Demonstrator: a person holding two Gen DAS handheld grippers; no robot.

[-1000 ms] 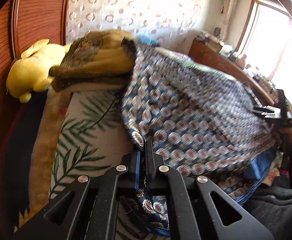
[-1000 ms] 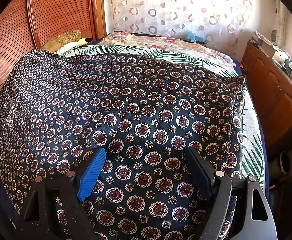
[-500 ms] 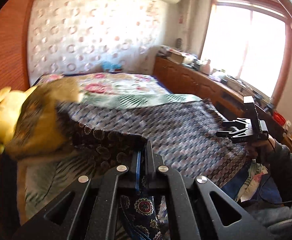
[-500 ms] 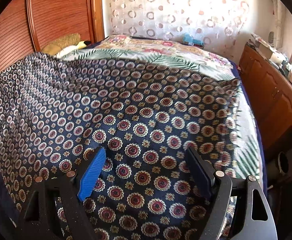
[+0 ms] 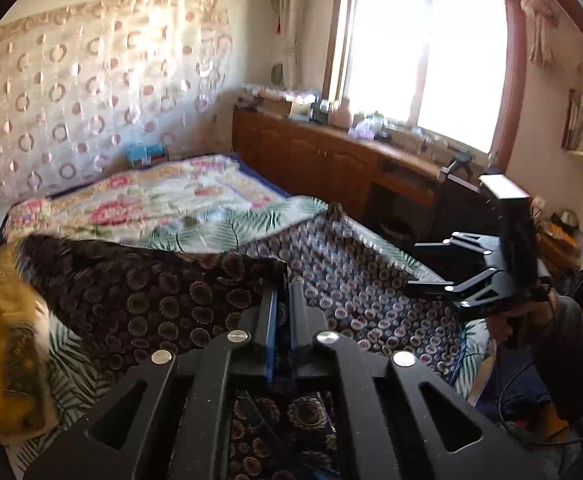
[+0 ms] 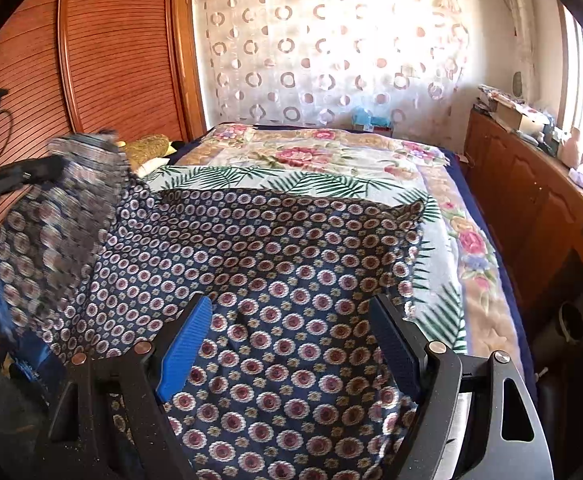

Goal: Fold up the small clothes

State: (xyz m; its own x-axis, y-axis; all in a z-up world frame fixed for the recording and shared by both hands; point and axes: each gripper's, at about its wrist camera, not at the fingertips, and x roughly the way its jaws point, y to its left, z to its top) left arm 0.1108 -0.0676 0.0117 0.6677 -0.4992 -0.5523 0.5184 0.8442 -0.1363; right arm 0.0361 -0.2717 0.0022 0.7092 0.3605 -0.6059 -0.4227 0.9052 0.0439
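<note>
Lying spread over the near part of the bed [image 6: 483,240], a navy garment [image 6: 275,264] printed with small round medallions, one corner lifted off the covers at the side toward the wardrobe [image 6: 103,60]. Pinching that raised corner, the left gripper [image 5: 282,288], jaws nearly together and just now easing apart, cloth between them and hanging below in a dark fold. Hovering above the near edge of the same garment, the right gripper [image 6: 291,320], jaws spread wide, blue pads clear of the fabric, nothing held.

Beyond the garment on the bed, a palm-leaf sheet [image 6: 251,178] and then a floral blanket [image 6: 311,152] reaching the far wall. Beside the lifted corner, toward the wardrobe, an ochre patterned cushion [image 5: 3,340], lying just next to the raised fold; more of it, with something yellow, at the head of the bed in the right wrist view, details unclear. Behind the bed, a sheer curtain [image 6: 331,48] with ring cut-outs and a small teal box [image 6: 371,122] at its foot. Along the far side of the bed from the wardrobe, a long wooden cabinet [image 6: 531,208] under a bright window [image 5: 427,56], its top crowded with small blurred items. Blurred at the edges of both views, a hand on each gripper handle.
</note>
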